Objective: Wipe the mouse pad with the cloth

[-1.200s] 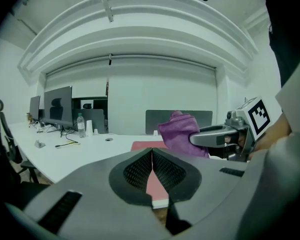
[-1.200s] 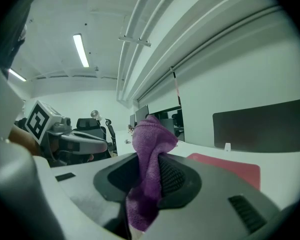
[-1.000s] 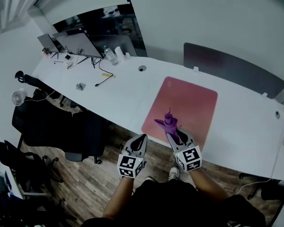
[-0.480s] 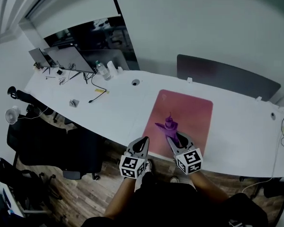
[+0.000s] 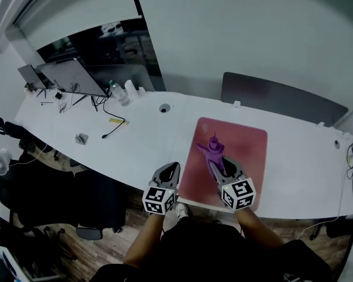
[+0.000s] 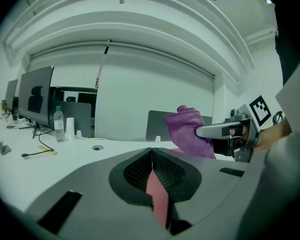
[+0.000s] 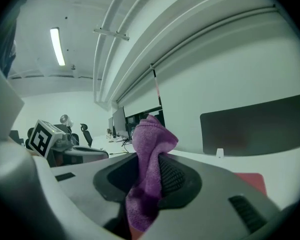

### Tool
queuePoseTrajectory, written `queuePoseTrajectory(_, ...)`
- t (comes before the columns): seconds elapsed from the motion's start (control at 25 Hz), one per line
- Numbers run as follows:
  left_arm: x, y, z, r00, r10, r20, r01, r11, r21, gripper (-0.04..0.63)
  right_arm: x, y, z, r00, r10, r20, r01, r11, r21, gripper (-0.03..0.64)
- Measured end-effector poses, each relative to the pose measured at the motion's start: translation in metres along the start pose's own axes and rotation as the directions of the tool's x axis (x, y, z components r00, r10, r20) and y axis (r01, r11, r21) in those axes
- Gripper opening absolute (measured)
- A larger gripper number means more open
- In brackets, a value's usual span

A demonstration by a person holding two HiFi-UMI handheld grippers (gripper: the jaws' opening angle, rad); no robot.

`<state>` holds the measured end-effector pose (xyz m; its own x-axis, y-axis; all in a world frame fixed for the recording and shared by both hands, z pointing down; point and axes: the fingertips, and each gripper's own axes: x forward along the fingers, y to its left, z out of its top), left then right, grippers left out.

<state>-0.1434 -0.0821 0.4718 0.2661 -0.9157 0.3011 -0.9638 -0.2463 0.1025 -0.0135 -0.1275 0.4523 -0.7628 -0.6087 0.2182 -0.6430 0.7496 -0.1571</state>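
A pink mouse pad (image 5: 241,148) lies on the white desk (image 5: 147,131), near its front edge. My right gripper (image 5: 215,157) hangs over the pad's left half, shut on a purple cloth (image 5: 210,150) that sticks out past its jaws. In the right gripper view the cloth (image 7: 149,171) is pinched between the jaws and droops below them. My left gripper (image 5: 172,168) sits at the desk's front edge, just left of the pad, jaws together with nothing in them. From the left gripper view, the cloth (image 6: 188,131) and the right gripper (image 6: 225,130) show to the right.
Monitors (image 5: 70,75), cables, a bottle (image 5: 115,91) and small items crowd the desk's far left. A dark divider panel (image 5: 282,101) stands behind the pad. A cable hole (image 5: 165,107) is in the desk. Black office chairs (image 5: 41,187) stand on the wood floor at left.
The head view has shifted, so the desk sits lower and further right in frame. My right gripper has carried the cloth a little further over the pad. The left gripper stays at the desk edge.
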Motion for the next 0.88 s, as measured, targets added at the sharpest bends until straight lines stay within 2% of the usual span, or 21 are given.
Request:
queuePoseTrajectory(0.2,0.023,0.038,-0.006,0.998,-0.047,-0.038,0.048,0.999,0.008,0.021,0.03,-0.004,-0.002,0.998,-0.063,-0.032,0.063,0.998,0.008,0.121)
queuePoseTrajectory(0.6,0.056,0.069,-0.014,0.982,-0.173,-0.075,0.173,0.985,-0.01,0.021,0.064,-0.028,-0.022,0.972,-0.22,-0.086,0.222,0.975,0.014,0.121)
queuePoseTrajectory(0.88,0.077,0.078,-0.01,0.982,-0.166,-0.087,0.166,0.986,-0.004,0.021,0.081,-0.048,-0.036,0.957,-0.262,-0.127,0.259,0.965,-0.041,0.121)
